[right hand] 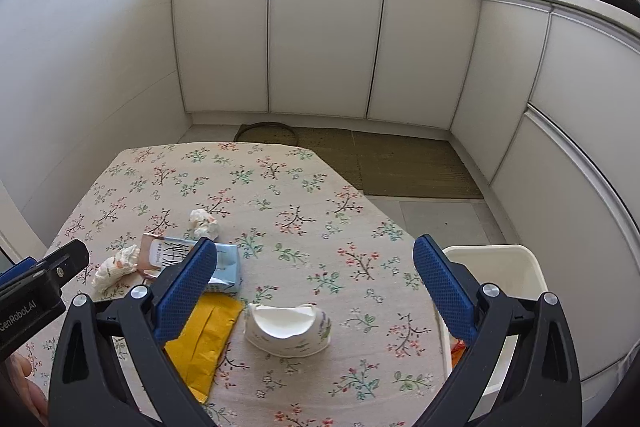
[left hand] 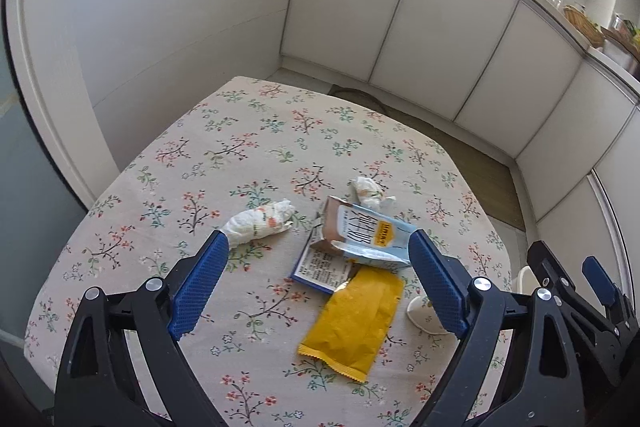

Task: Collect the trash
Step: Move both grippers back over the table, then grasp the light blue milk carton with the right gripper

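Trash lies on a table with a flowered cloth [left hand: 240, 131]. My left gripper [left hand: 318, 245] hangs open above it, nothing between its fingers. Beyond its tips lie a crumpled tissue [left hand: 260, 223], a torn light-blue carton [left hand: 368, 235] and a second tissue ball [left hand: 370, 191]. A yellow wrapper [left hand: 354, 323] lies flat below the carton. My right gripper [right hand: 316, 247] is open and empty too, over a crushed white paper cup [right hand: 288, 327]. In the right wrist view the yellow wrapper [right hand: 208, 339] and the carton [right hand: 224, 267] are partly hidden by the left finger.
A white bin [right hand: 496, 271] stands off the table's right edge, with something orange inside. White cabinets [right hand: 320, 39] and a brown floor mat [right hand: 400, 163] lie beyond the table. A wall runs along the left. A hand [right hand: 20, 387] shows at the lower left.
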`<state>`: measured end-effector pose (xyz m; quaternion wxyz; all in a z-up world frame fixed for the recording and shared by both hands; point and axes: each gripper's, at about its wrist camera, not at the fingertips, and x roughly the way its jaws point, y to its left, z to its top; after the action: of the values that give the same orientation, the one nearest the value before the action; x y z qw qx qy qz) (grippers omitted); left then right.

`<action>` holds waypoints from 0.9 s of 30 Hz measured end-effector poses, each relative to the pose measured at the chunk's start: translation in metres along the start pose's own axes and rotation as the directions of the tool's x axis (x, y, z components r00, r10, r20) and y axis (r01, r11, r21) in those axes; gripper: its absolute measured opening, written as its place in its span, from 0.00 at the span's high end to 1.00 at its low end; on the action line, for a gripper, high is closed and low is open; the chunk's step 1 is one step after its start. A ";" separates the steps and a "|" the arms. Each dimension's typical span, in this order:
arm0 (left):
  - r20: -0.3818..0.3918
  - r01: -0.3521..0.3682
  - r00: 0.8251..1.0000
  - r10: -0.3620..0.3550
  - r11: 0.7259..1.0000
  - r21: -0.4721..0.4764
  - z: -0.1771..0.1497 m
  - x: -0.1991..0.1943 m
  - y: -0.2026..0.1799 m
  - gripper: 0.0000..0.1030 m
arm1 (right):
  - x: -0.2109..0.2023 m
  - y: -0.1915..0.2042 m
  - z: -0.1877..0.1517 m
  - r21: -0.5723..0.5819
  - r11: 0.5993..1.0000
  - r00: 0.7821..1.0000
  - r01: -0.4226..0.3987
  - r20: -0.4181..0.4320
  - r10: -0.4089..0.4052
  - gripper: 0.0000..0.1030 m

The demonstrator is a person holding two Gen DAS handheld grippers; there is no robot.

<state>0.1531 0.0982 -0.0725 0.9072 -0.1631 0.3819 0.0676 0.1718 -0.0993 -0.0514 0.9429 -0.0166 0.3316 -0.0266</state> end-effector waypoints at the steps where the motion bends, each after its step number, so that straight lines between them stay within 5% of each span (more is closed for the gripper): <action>1: 0.000 -0.009 1.000 0.009 1.000 -0.012 0.001 0.000 0.005 0.15 | 0.002 0.006 0.000 -0.005 1.000 1.000 -0.009 -0.006 0.009 0.07; 21: -0.022 -0.093 0.996 0.090 0.957 -0.275 0.021 -0.010 0.112 0.15 | 0.066 0.137 -0.033 -0.165 0.972 0.964 -0.166 -0.233 0.125 0.07; 27: -0.023 -0.055 0.998 0.051 0.949 -0.312 0.025 -0.020 0.123 0.15 | 0.088 0.179 -0.045 -0.380 0.915 0.975 -0.136 -0.217 0.055 0.07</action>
<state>0.1257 0.2226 -0.0718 0.8650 -0.2947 0.3773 0.1504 0.2190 0.0737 -0.1500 0.8821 -0.1859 0.4245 0.0852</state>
